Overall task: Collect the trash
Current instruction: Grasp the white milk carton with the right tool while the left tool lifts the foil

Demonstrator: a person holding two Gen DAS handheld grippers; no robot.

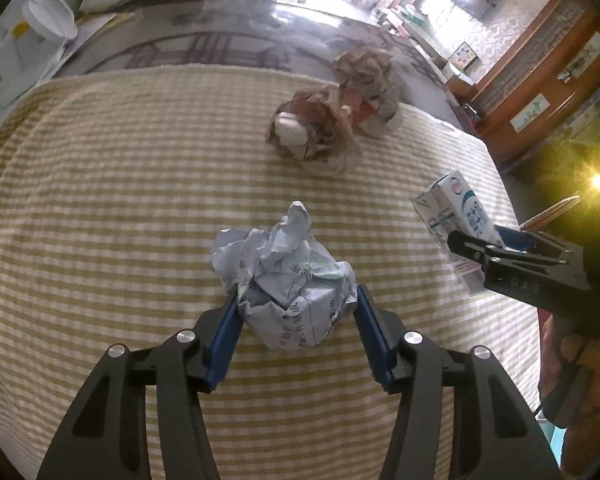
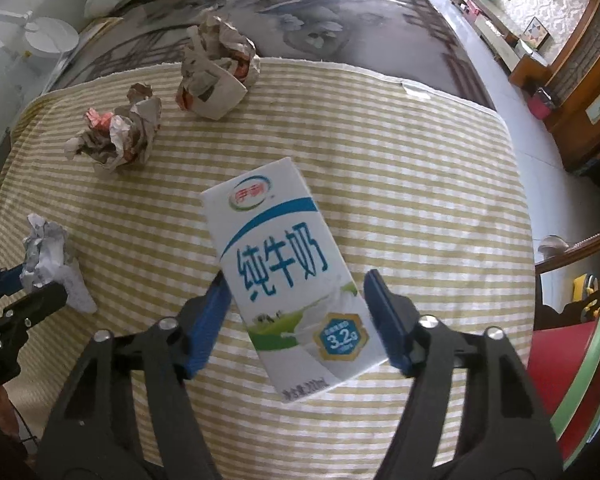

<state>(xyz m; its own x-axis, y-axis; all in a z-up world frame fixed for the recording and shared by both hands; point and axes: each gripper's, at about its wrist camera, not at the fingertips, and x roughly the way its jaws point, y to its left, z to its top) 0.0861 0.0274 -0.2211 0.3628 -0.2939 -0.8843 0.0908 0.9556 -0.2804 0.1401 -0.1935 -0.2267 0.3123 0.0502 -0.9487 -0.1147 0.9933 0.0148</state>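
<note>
Though near milk carton (image 2: 292,276), wrappers (image 2: 116,140) apart.

Striped yellow-and-white tablecloth (image 2: 420,168) over a glossy dark table (image 2: 340,32) (bright daylight beyond), wooden cabinets (image 1: 548,92) right.

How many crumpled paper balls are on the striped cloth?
3: a white paper ball between the left gripper fingers, and two brownish wads, one mid-cloth, another at the far edge.
</note>
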